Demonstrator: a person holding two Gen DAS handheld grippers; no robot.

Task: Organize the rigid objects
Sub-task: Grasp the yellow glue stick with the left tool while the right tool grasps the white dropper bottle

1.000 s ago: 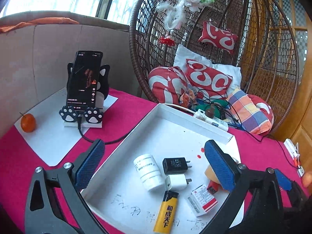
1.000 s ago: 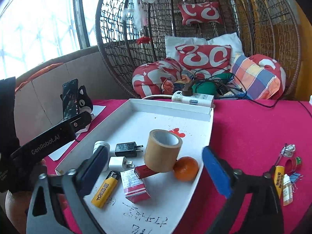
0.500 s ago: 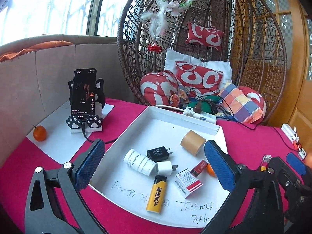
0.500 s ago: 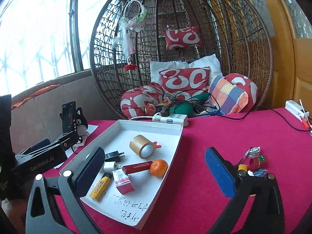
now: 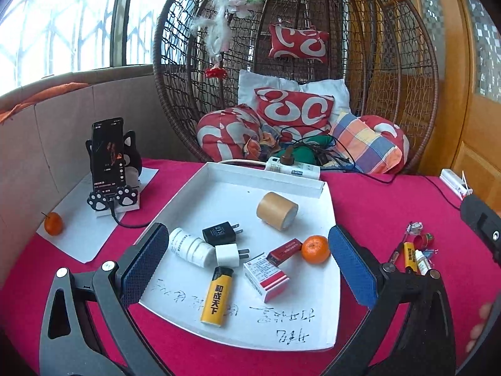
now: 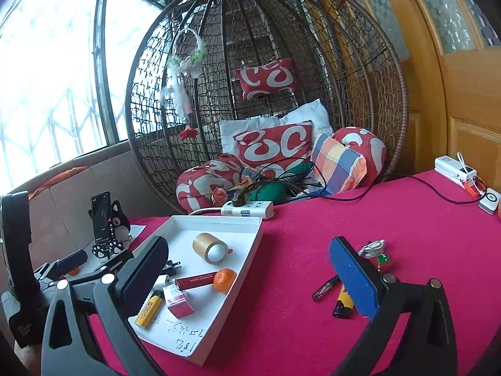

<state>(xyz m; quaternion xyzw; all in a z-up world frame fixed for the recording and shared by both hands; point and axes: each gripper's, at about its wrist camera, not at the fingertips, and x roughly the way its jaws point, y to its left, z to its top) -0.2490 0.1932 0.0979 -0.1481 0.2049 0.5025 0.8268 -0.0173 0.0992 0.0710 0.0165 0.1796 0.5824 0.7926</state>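
Note:
A white tray [image 5: 327,297] [image 6: 250,250] on the red cloth holds a tape roll [image 5: 277,210] [image 6: 210,247], an orange [image 5: 315,249] [image 6: 224,279], a yellow lighter [image 5: 216,296] [image 6: 149,308], a red-white box [image 5: 265,277] [image 6: 178,300], a white bottle [image 5: 189,246], black and white chargers [image 5: 219,233] and a slim red box [image 5: 285,247] [image 6: 195,280]. My left gripper [image 5: 245,266] is open above the tray's near part, holding nothing. My right gripper [image 6: 250,279] is open above the tray's right rim, empty.
Right of the tray lie small loose items: a second lighter [image 6: 343,305] [image 5: 408,253], a pen [image 6: 325,287], a small dropper bottle [image 5: 421,261]. A phone on a cat stand [image 5: 108,163] and another orange [image 5: 53,223] sit left. A power strip [image 5: 292,167] and wicker chair stand behind.
Both grippers have pulled back and up from the tray, so more of the table shows. The tape roll lies on its side now. Both stayed open.

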